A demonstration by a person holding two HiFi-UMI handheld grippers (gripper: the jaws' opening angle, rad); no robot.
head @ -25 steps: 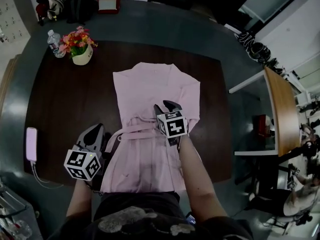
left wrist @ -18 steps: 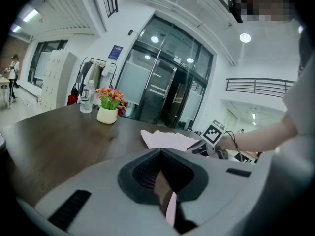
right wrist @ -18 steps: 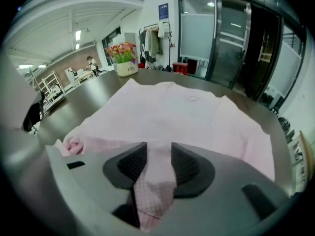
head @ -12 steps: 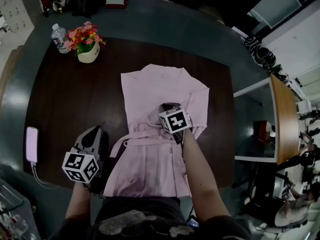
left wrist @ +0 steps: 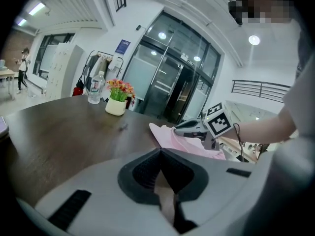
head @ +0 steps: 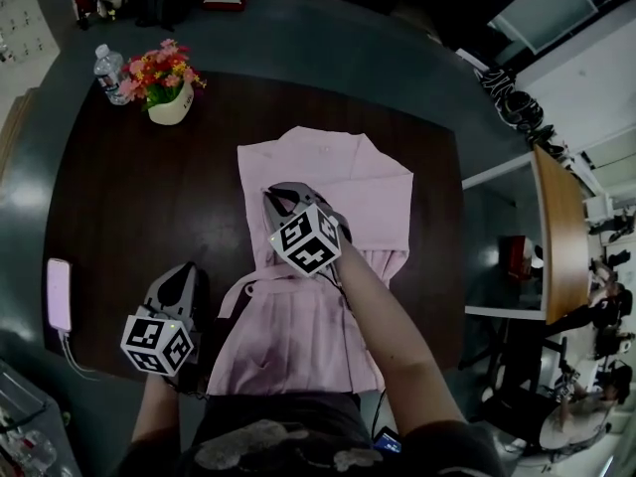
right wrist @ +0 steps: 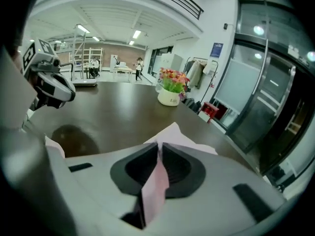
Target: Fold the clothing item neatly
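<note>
A pink garment lies spread on the dark table, collar at the far end. My right gripper sits over its middle left. Its jaws have just been closing and are now shut on a fold of the pink cloth, which shows between the right gripper's jaws. My left gripper is low at the garment's near left edge. In the left gripper view a pinkish strip sits between the shut jaws of the left gripper. Beyond them are the garment and the right gripper.
A white pot of flowers and a water bottle stand at the table's far left corner. A phone with a cable lies at the left edge. Another wooden table stands to the right.
The right gripper has rolled and swung left across the garment, pulling pink cloth with it. The left gripper has drifted slightly toward me.
</note>
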